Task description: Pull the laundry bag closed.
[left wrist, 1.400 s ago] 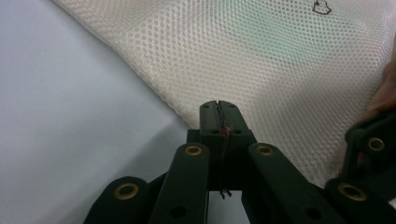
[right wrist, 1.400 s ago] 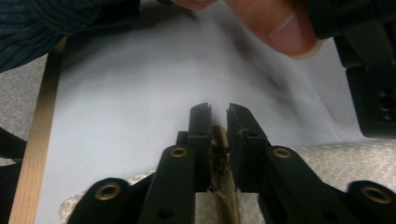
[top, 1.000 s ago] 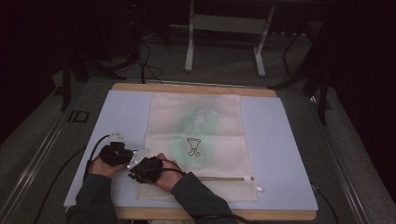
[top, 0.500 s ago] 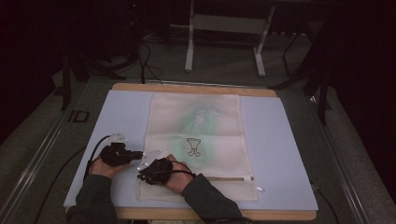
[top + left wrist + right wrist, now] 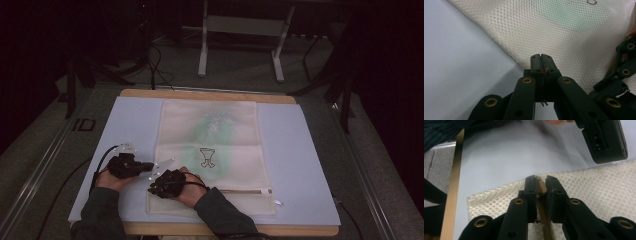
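A cream mesh bag (image 5: 210,130) lies flat on a pale blue mat (image 5: 300,150), with its zipper (image 5: 240,191) running along the near end. My left gripper (image 5: 150,166) is at the bag's left edge. In the left gripper view my left gripper (image 5: 541,56) has its jaws pressed together over the edge of the mesh bag (image 5: 564,30). My right gripper (image 5: 152,189) is at the zipper's left end. In the right gripper view my right gripper (image 5: 541,180) is shut on the tan zipper pull (image 5: 541,186), over the corner of the mesh bag (image 5: 599,185).
The mat covers a wooden table (image 5: 200,93), and its near wooden edge (image 5: 454,195) lies close to my right gripper. A white tag (image 5: 277,202) sits at the zipper's right end. Metal stand legs (image 5: 202,55) and cables are on the floor beyond the table.
My right hand has shifted a little to the right along the bag's near end. The left gripper has stayed at the bag's left edge.
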The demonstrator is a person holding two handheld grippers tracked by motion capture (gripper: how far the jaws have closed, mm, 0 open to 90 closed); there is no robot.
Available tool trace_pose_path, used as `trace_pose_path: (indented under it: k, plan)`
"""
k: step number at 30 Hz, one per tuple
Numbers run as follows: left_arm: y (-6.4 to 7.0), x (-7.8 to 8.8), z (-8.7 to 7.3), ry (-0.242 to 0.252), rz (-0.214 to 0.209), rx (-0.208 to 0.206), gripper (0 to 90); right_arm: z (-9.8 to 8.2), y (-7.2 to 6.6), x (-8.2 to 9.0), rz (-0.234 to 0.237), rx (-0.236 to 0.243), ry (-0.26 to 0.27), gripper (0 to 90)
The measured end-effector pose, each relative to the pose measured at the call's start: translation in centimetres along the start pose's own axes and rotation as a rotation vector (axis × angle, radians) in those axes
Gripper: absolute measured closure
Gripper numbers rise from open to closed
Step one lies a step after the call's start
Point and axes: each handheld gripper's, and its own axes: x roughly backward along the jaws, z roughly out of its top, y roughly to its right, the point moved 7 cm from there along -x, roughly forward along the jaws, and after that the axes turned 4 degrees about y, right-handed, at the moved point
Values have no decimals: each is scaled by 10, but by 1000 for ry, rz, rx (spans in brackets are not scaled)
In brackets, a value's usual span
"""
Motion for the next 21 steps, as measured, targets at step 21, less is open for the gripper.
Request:
trace_pose_path:
  k: [21]
  plan:
    - [19, -5, -11, -109, -30, -22, 896, -4, -2, 0, -18, 19, 7, 815]
